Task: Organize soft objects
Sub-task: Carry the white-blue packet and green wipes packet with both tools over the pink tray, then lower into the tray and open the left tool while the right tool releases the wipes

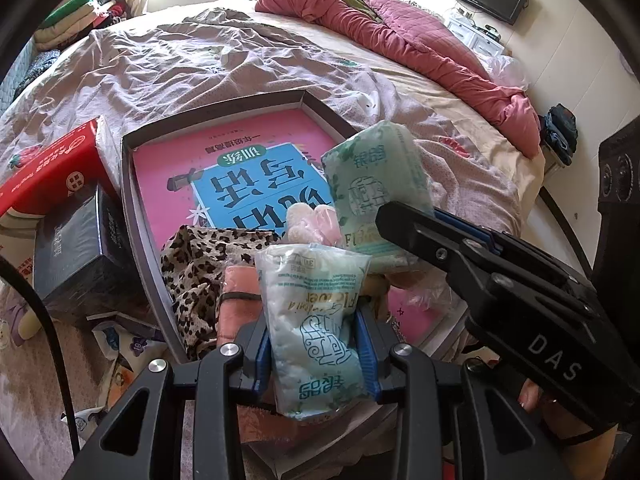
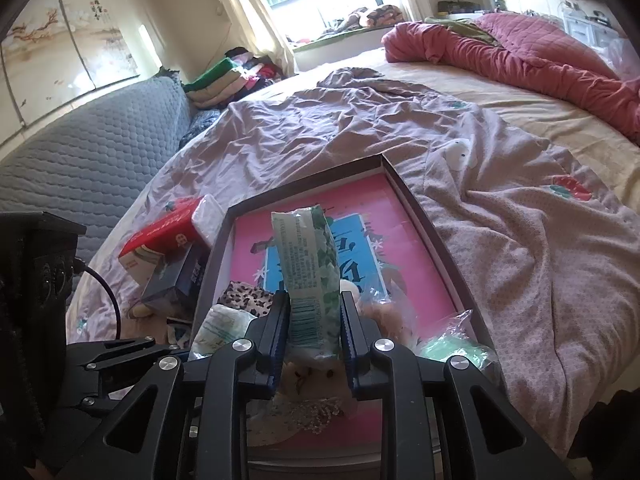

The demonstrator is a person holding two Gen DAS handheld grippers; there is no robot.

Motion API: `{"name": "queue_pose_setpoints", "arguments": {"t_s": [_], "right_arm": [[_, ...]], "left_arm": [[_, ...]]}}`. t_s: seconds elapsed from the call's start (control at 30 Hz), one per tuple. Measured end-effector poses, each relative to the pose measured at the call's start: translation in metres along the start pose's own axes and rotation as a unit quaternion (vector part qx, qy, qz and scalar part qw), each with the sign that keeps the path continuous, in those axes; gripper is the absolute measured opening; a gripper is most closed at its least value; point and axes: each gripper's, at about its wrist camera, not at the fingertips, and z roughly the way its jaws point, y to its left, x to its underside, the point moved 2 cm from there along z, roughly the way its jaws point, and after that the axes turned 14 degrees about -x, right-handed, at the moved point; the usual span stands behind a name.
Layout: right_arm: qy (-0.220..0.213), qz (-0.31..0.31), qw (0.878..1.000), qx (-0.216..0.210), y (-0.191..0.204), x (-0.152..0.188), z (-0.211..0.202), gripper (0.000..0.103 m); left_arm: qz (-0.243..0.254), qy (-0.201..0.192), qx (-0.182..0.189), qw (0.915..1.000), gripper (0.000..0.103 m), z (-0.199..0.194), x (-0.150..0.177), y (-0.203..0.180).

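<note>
My left gripper is shut on a pale blue-green tissue pack, held over the near end of a shallow grey box. My right gripper is shut on a second green tissue pack, held upright over the same box; it also shows in the left wrist view. In the box lie a pink book, a leopard-print cloth, a salmon folded cloth, a pink-white plush and a green bagged item.
The box rests on a bed with a rumpled mauve sheet. A red carton and a dark box sit left of it. A red quilt lies at the far side. A grey sofa stands left.
</note>
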Motion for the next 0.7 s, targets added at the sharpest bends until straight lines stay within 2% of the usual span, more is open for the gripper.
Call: {"name": "queue_pose_setpoints", "arguments": {"t_s": [0.13,0.3,0.7], "right_arm": [[-0.001,0.000,1.000,0.003,-0.0010,-0.0002,-0.0011,0.027],[-0.003,-0.002,1.000,0.006,0.0000,-0.0009,-0.0029,0.036],[-0.009,0.007,1.000,0.017,-0.0042,-0.0023,-0.0079,0.040]], "left_arm": [[0.001,0.001,0.001,1.0000,0.037,0.0013,-0.0011,-0.0006],[-0.003,0.002,0.002,1.0000,0.037,0.0030,-0.0029,-0.0006],[-0.005,-0.004,0.000,1.0000,0.037,0.0025,-0.0080,-0.0040]]}}
